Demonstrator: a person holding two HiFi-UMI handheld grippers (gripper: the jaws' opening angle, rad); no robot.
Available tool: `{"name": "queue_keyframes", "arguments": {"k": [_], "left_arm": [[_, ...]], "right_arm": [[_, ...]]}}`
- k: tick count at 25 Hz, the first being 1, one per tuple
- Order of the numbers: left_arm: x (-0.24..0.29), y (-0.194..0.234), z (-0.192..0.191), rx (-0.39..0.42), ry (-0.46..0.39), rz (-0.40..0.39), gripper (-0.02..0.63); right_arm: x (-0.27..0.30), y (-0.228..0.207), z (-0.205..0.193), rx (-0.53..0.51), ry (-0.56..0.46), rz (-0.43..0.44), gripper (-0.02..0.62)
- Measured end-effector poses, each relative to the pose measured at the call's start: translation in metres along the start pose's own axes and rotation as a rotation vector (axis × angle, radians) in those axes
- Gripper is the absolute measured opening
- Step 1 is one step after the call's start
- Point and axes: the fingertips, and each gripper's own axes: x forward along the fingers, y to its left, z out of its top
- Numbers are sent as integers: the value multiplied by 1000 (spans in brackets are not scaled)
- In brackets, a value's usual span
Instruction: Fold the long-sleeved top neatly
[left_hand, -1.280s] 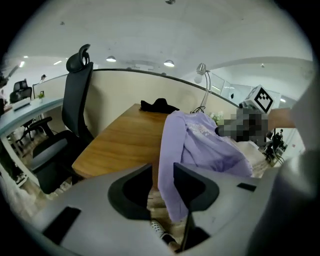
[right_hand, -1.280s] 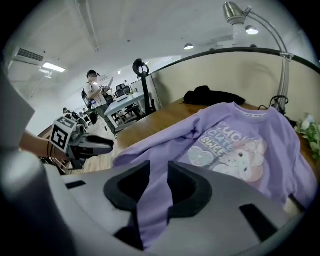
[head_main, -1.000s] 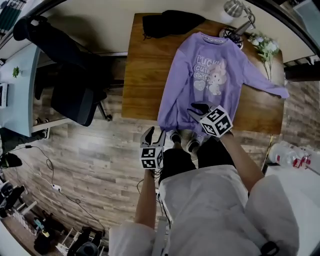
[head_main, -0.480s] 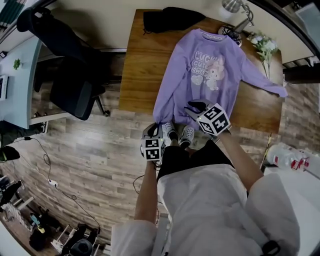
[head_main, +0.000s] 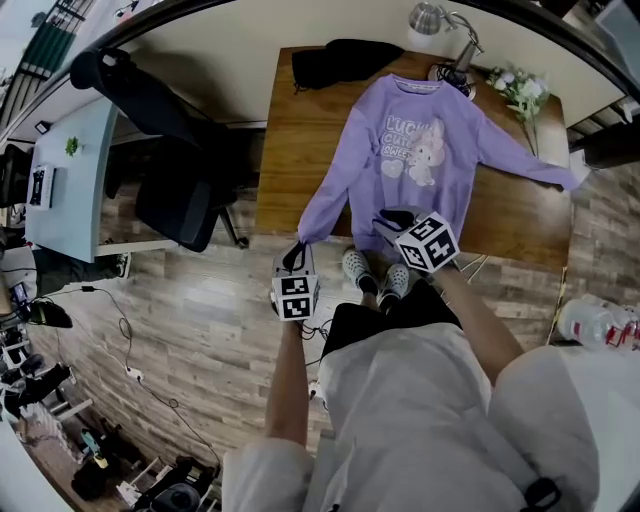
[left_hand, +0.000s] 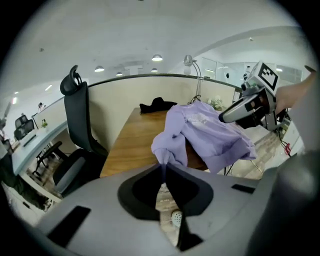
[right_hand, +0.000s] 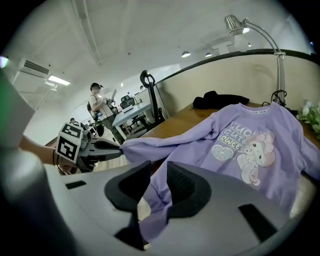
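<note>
Room: open office with a wood-plank floor (head_main: 180, 300). A black office chair (head_main: 170, 190) stands left of the wooden bench (head_main: 300, 150), and the ceiling lights are on.
Left gripper (left_hand: 163, 169): its jaws have just been closing and now stand almost together. They pinch a thin ribbed edge of the purple top (head_main: 420, 150), and the cloth rises from the pinch toward the bench.
Right gripper (right_hand: 159, 186): its jaws stand a narrow gap apart. A bunched fold of the top's lower hem is clamped between the pads, and more cloth hangs below them.
Grippers together: both are held off the near edge of the bench, above the floor. The left one is further left and clear of the right one.
Top: it lies front side up, with a cartoon rabbit and lettering showing and the collar toward the far end of the bench. The body lies on the wood. The near hem is drawn past the near edge by both grips. One sleeve stretches out to the right across the bench.
Far end of bench: a heap of black cloth (head_main: 335, 55) lies just beyond the collar. A lamp (head_main: 430, 18) stands near it, and white flowers (head_main: 525, 90) lie beside the right shoulder.
Person: dressed in white, standing at the near edge. The shoes (head_main: 375, 275) show on the floor between the two grippers.
</note>
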Motion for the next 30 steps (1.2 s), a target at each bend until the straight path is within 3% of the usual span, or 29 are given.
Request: {"name": "queue_keyframes", "arguments": {"k": [5,9,18,30], "left_arm": [[-18,21,32,148,-31,106,44],[-23,39,59,224,-50,144,44],[-21,99,110,383,-74,182,44],[42,228,184,644,-104,207,44]], "right_arm": [[-9,8,0,12,-29,16,107],[-19,4,2,14,-56,7,106],[-19,-10,37,84,-151,-56,100],[33,-20,90,158,-144,-162,98]]}}
